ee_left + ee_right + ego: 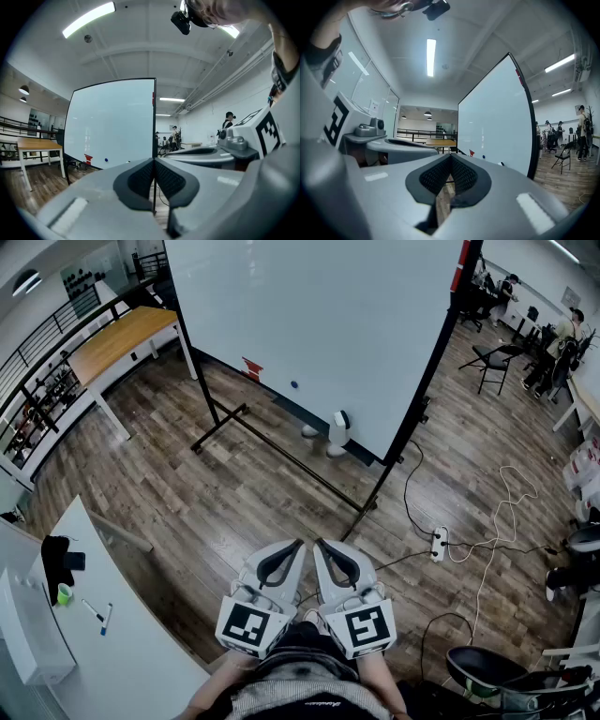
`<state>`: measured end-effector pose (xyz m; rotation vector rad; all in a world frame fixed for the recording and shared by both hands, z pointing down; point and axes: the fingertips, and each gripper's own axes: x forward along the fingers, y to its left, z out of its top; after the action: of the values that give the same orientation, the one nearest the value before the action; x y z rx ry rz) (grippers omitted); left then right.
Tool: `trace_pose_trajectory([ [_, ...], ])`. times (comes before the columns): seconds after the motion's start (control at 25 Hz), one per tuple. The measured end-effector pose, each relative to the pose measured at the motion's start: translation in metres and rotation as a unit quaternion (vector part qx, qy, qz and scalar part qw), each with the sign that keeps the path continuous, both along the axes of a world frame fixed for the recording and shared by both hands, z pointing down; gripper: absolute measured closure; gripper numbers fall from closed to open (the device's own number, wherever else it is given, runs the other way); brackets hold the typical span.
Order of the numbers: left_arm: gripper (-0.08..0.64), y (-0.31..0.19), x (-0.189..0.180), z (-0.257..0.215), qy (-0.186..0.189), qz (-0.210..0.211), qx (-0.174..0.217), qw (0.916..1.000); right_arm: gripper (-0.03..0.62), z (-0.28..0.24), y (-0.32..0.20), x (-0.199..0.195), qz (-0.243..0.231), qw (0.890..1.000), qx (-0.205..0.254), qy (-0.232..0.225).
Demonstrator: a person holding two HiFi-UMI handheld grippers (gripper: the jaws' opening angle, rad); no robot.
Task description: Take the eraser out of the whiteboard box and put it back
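Note:
The whiteboard (309,324) stands on a black wheeled frame across the wooden floor, well ahead of me. A small red item (251,368) and a blue dot (293,385) sit near its lower edge; I cannot make out an eraser. My left gripper (298,546) and right gripper (320,546) are held side by side close to my body, level, both shut with nothing between the pads. The left gripper view shows its gripper (153,161) shut, with the whiteboard (112,122) and red item (87,158) far off. The right gripper (450,158) faces the whiteboard (497,122) too.
A white round object (339,427) sits on the floor by the board's foot. A power strip (438,542) and cables lie at right. A white table (122,652) with markers is at my left, a wooden table (122,338) further back. Chairs and people are at far right.

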<state>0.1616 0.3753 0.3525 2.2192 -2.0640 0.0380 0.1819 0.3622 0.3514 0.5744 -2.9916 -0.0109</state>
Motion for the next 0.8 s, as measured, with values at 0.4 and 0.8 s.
trace_pose_trajectory([
  [0.4, 0.558, -0.012, 0.015, 0.007, -0.014, 0.006, 0.001, 0.9999, 0.59, 0.001, -0.017, 0.016, 0.0, 1.0, -0.003, -0.028],
  [0.8, 0.558, -0.023, 0.001, 0.024, 0.014, -0.005, -0.013, 0.9998, 0.591, 0.019, -0.029, 0.003, -0.008, 1.0, -0.017, -0.005],
])
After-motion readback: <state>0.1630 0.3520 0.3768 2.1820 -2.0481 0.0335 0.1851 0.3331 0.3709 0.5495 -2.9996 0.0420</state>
